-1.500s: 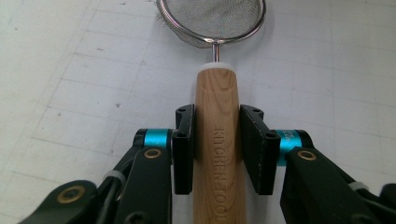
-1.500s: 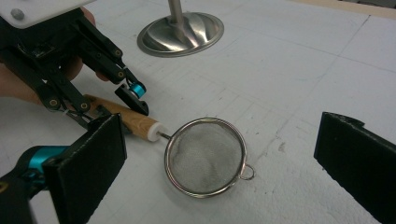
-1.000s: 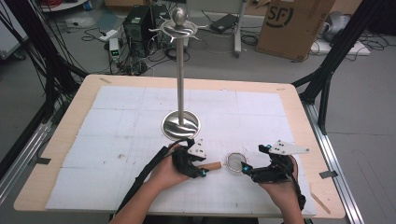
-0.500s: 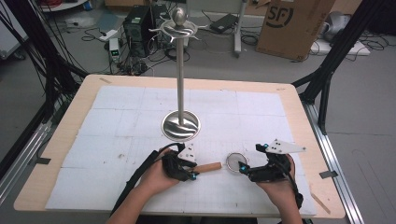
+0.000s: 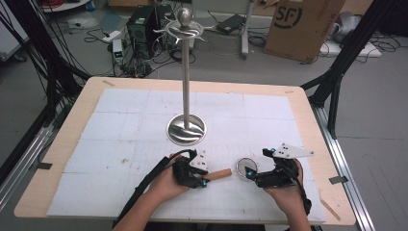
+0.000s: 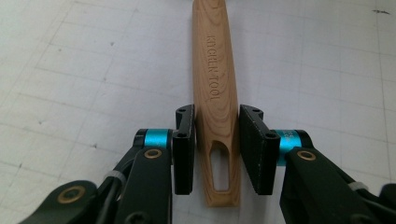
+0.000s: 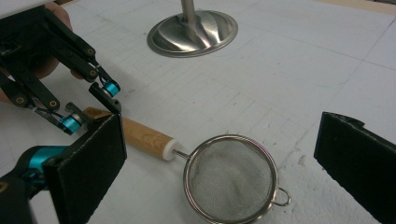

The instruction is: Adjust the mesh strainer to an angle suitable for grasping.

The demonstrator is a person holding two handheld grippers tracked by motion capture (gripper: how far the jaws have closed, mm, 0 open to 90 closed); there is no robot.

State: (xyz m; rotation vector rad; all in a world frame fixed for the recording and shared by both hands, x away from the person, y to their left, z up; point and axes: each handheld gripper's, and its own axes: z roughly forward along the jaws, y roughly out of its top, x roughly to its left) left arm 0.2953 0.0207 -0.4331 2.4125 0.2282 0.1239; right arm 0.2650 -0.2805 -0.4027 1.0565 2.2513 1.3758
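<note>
Step in hand: grasp of the strainer (image 5: pixel 238 169) by its wooden handle (image 6: pixel 215 88). Left gripper (image 5: pixel 204 181) was clamped on handle near the slotted tail end, pads flush on both sides of the wood; jaws had just been closing w/ handle between them. Right gripper (image 5: pixel 249 172) sat just right of the mesh bowl (image 7: pixel 232 175), jaws wide, nothing between, pads apart from rim.

Strainer lay flat on the table (image 5: pixel 120 125), in front of the stand (image 5: pixel 185 72), near the person's edge.

Next move, my guess: lift by the handle and keep it level; bowl end is heavier, so could pivot in the pads.

Materials: handle light grained wood, tapered, smooth, "KITCHEN TOOL" engraved, white collar, thin wire neck. Bowl round, fine steel mesh, shiny rim w/ small loop. Stand polished metal, swirled round base, ball top w/ hooks. Table surface white, matte, gridded
</note>
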